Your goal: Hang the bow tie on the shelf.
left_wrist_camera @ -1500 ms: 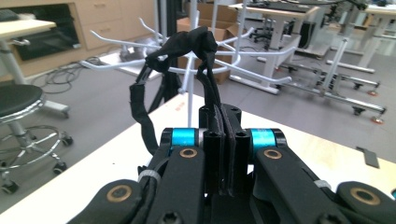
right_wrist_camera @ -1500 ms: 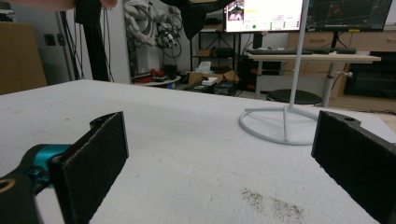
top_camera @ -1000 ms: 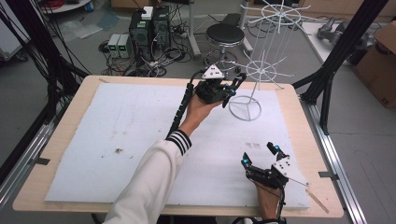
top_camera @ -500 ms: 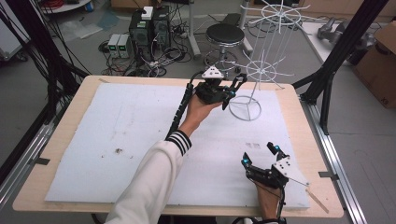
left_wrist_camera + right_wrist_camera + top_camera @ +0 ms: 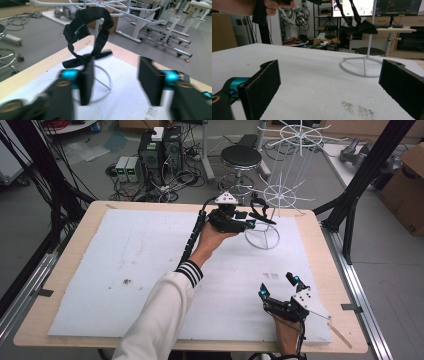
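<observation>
Left gripper (image 5: 248, 224): held raised over the far middle of the table (image 5: 65, 265), at about 12 o'clock on the white mat (image 5: 125, 255). In the left gripper view its jaws stand spread with nothing between them (image 5: 115, 82); one inner pad (image 5: 86, 82) sits just below the knot of a black headband (image 5: 87, 30). Contact cannot be confirmed; the frame is blurred.

The headband hangs as a loop on an arm of the white wire rack (image 5: 280, 175), against the rack's upright post. The rack's ring base (image 5: 261, 238) rests on the mat at roughly 1 o'clock, near the far edge.

Right gripper (image 5: 278, 286): low at about 5 o'clock, near the mat's near edge, jaws wide apart and empty, with bare mat between them (image 5: 327, 82). The rack base lies beyond, well apart.

The mat's left half is open, with small dark specks (image 5: 126, 281) at 8 o'clock. A bare wooden margin surrounds the mat on all sides.
</observation>
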Available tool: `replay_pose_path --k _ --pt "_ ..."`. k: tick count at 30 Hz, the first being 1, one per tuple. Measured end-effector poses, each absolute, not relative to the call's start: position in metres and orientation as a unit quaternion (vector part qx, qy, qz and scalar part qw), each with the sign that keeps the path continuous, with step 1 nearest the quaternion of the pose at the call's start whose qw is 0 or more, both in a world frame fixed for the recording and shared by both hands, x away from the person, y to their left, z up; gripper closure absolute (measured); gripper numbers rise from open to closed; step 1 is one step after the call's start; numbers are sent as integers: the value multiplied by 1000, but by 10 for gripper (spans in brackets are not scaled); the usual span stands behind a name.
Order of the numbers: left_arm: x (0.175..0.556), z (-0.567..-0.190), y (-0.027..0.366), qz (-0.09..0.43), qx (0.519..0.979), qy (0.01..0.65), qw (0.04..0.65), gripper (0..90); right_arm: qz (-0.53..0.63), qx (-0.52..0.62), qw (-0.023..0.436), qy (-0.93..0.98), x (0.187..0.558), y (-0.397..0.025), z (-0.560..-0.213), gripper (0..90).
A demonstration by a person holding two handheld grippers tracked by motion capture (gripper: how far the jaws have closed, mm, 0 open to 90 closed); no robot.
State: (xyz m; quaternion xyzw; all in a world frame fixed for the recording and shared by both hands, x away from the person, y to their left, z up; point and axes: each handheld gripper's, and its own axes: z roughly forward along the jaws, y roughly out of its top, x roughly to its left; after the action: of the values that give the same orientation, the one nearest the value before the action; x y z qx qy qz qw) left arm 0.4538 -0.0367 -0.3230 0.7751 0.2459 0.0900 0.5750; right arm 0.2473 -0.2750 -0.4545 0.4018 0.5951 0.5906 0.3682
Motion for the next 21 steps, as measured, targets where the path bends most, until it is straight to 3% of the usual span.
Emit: replay_pose_path --k 2,6,14,21 --pt "452 -323 -32 89 775 244 576 219 591 400 370 596 248 -276 -454 27" --pt "446 -322 -11 76 760 232 603 131 592 402 366 595 248 -276 -454 27" --pt "425 -313 46 78 752 196 624 128 594 396 372 594 247 -276 -455 27" --pt "391 -317 110 128 735 205 633 128 592 397 372 595 247 -275 -455 27"
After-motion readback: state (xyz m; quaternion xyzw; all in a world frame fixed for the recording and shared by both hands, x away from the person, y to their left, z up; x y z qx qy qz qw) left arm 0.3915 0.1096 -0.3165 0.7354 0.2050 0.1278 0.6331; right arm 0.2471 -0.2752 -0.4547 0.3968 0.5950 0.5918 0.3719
